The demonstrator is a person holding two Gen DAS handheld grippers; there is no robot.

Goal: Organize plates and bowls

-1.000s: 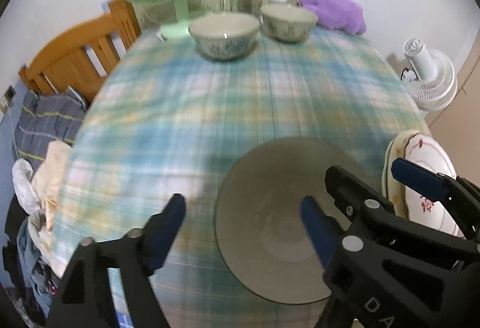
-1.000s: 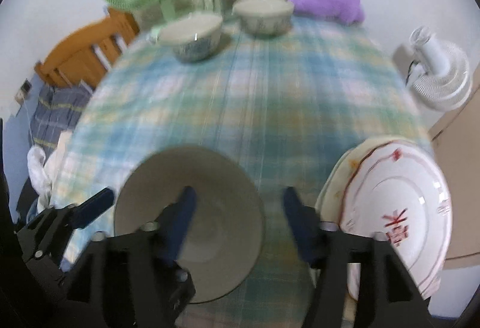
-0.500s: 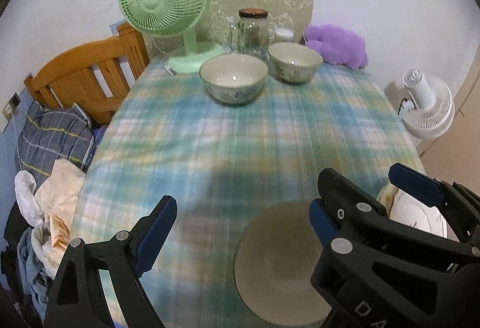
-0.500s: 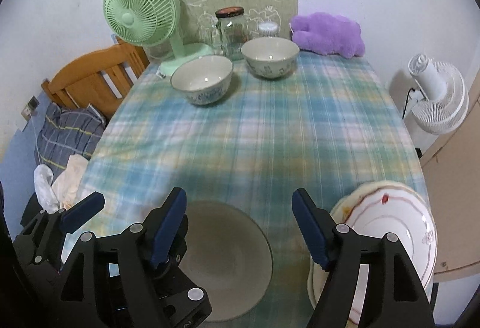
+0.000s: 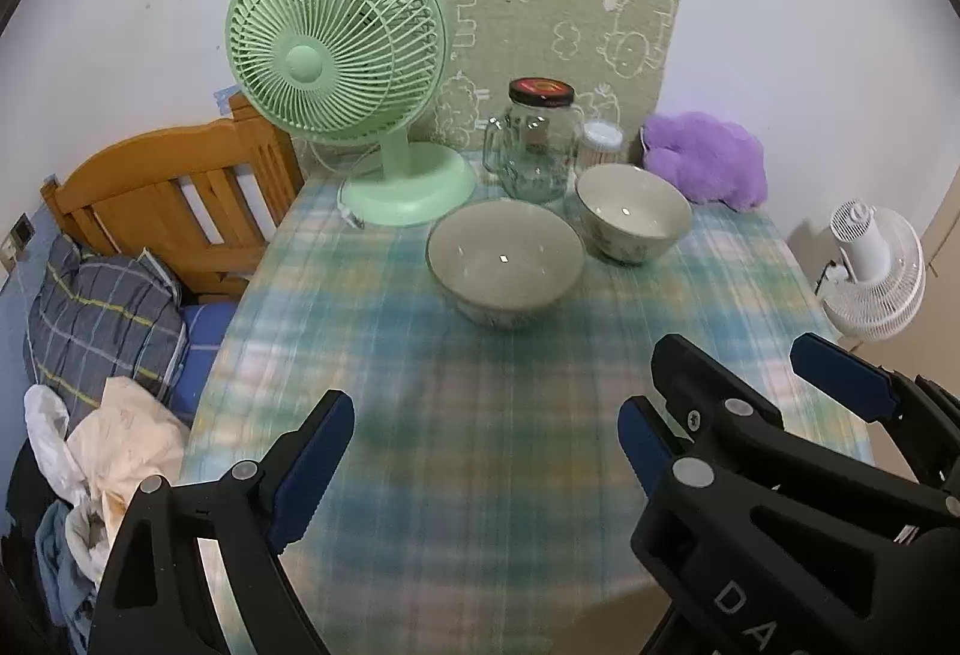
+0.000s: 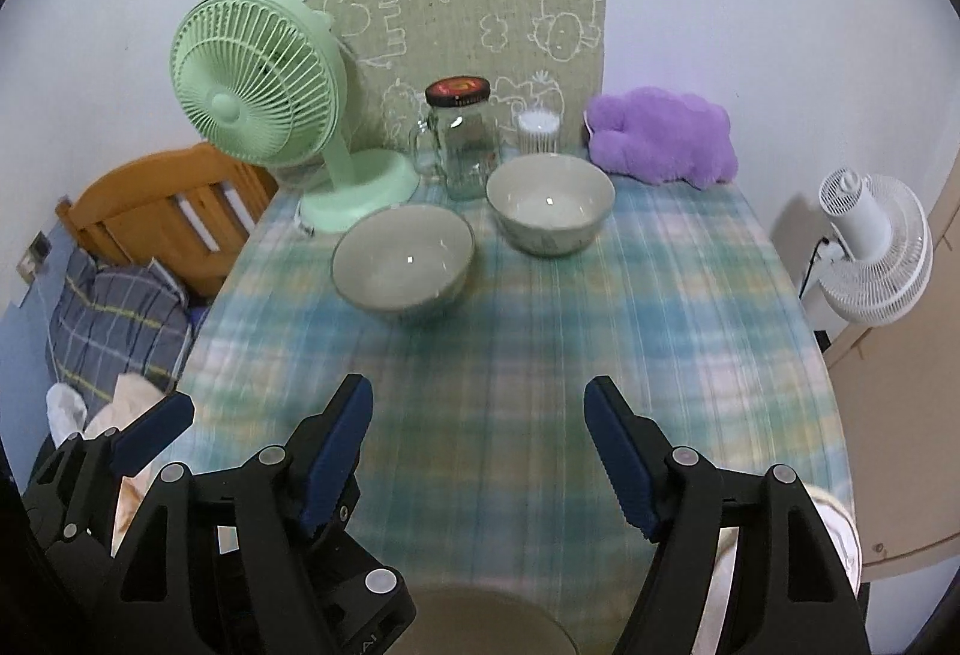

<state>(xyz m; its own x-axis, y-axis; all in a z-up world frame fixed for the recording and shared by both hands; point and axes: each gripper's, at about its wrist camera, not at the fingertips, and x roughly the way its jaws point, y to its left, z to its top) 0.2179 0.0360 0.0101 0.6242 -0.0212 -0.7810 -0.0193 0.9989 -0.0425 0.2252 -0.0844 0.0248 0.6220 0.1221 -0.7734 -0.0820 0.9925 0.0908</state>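
Left wrist cam: left tool wide, empty; right tool same.
Change: both pulled back; near grey ceramic bowl now at frame edge.
Next: prob. far bowls.

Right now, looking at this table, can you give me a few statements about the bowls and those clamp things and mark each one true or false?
1. Two bowls, the nearer bowl and the farther bowl, stand apart on the checked tablecloth. True.
2. The left hand-held gripper is clamped on a bowl. False: its jaws are open with only cloth between them.
3. The glass jar has a lid on. True.
4. The green fan stands on the floor. False: it stands on the table, behind the nearer bowl.
5. The right hand-held gripper is open and holds nothing. True.
6. The purple plush toy lies inside a bowl. False: it lies on the table by the wall.
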